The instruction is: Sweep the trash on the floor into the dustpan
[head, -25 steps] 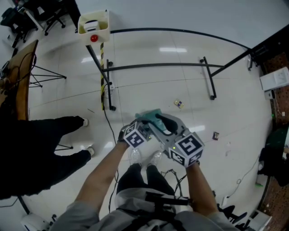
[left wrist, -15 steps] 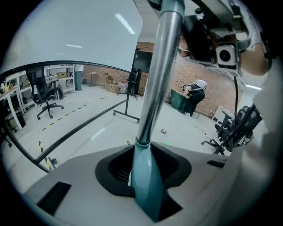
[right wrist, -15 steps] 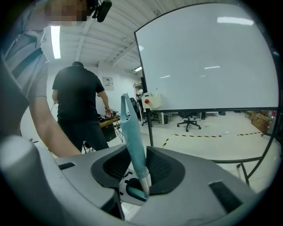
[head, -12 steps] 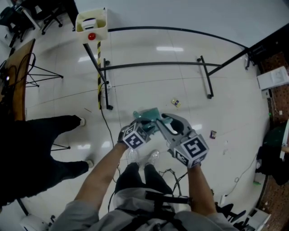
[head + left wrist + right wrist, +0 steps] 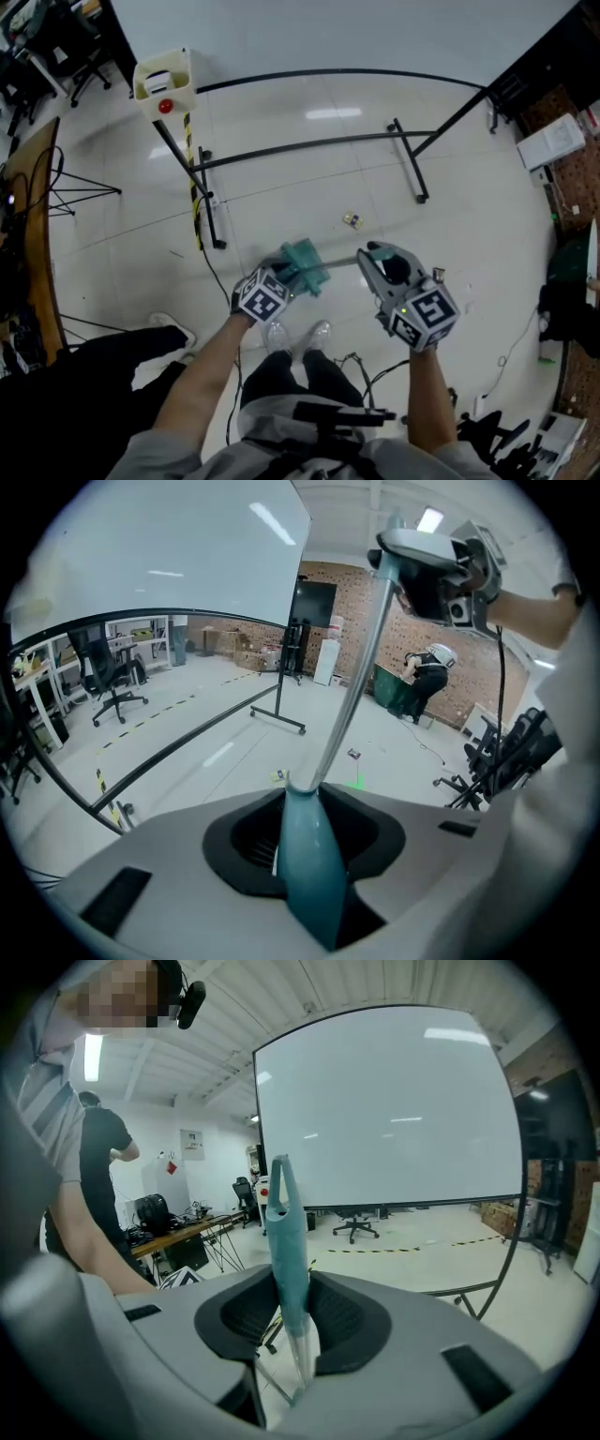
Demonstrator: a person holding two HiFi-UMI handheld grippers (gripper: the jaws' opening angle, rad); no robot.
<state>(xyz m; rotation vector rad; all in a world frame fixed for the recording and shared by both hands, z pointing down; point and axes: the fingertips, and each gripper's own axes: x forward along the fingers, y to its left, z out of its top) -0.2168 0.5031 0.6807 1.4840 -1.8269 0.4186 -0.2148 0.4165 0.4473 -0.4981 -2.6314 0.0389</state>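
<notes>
A silver pole [image 5: 339, 260] with teal fittings spans between my two grippers, level and above the floor. My left gripper [image 5: 281, 278] is shut on the wide teal piece [image 5: 303, 265] at one end, seen as a teal neck [image 5: 309, 855] pinched between the pads. My right gripper [image 5: 375, 262] is at the other end, and its jaws are closing on the slim teal grip [image 5: 286, 1241], which both pads touch. A small yellow scrap [image 5: 352, 221] lies on the white floor ahead. A dark scrap [image 5: 437, 275] lies beside the right gripper.
A black-framed screen stand [image 5: 309, 145] with legs crosses the floor ahead. A post with a yellow box and red button [image 5: 164, 82] stands at the far left. A person in black [image 5: 66, 394] is at the near left. Cables [image 5: 361, 361] trail by my shoes [image 5: 295, 333].
My right gripper has slid right along the pole, away from the left gripper, to the pole's end, and its jaws have narrowed. The left gripper kept its hold.
</notes>
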